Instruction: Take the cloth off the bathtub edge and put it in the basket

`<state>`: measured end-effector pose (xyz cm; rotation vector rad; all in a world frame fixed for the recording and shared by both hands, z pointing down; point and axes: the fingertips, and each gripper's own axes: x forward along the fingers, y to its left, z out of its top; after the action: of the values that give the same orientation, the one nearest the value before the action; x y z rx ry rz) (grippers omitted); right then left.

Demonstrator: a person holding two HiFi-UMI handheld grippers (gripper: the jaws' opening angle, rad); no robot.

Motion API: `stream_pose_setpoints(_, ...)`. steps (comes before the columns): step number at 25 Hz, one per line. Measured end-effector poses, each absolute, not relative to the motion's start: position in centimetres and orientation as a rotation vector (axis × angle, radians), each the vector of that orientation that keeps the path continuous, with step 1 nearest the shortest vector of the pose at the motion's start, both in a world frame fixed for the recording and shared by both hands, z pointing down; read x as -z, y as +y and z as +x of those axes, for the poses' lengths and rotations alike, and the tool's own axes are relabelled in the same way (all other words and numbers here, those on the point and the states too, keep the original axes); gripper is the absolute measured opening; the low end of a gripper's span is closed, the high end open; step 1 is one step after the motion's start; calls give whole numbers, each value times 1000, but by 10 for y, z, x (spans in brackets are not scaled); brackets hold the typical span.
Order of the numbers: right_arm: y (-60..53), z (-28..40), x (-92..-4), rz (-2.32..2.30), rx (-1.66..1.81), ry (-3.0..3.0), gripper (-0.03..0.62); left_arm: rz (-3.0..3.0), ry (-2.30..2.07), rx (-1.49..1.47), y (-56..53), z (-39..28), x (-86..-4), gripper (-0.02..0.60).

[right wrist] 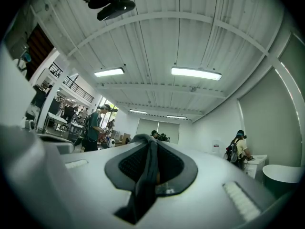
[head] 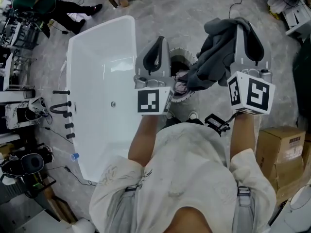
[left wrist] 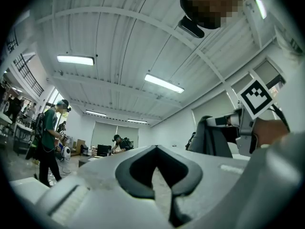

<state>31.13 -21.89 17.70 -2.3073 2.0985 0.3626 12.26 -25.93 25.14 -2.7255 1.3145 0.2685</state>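
Note:
A dark grey cloth (head: 214, 57) hangs in the air from my right gripper (head: 243, 25), whose jaws are shut on it. In the right gripper view a strip of the cloth (right wrist: 145, 185) runs between the closed pads of the right gripper (right wrist: 145, 140). The cloth's lower end dangles over the round dark basket (head: 181, 52), which holds other fabric. My left gripper (head: 158, 40) is beside the basket's left rim, shut and empty, with its tips meeting (left wrist: 154, 148). The left gripper view also shows the cloth (left wrist: 212, 137). The white bathtub (head: 104, 47) lies to the left.
A cardboard box (head: 279, 149) stands at the right. Black tap fittings (head: 63, 108) line the tub's left side, with cables and equipment on the floor beyond. A person (head: 53, 6) sits at the far left, and others stand across the room (right wrist: 95, 128).

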Motion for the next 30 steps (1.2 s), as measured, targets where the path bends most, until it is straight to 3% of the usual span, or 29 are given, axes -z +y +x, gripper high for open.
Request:
stream_pose_setpoints(17, -268, 228, -203, -2085, -223, 2350, 44, -2584, 1569, -201, -268, 39, -247, 0)
stream_pose_setpoints(30, -277, 207, -254, -2103, -89, 2445, 44, -2619, 1602, -150, -270, 28, -274, 0)
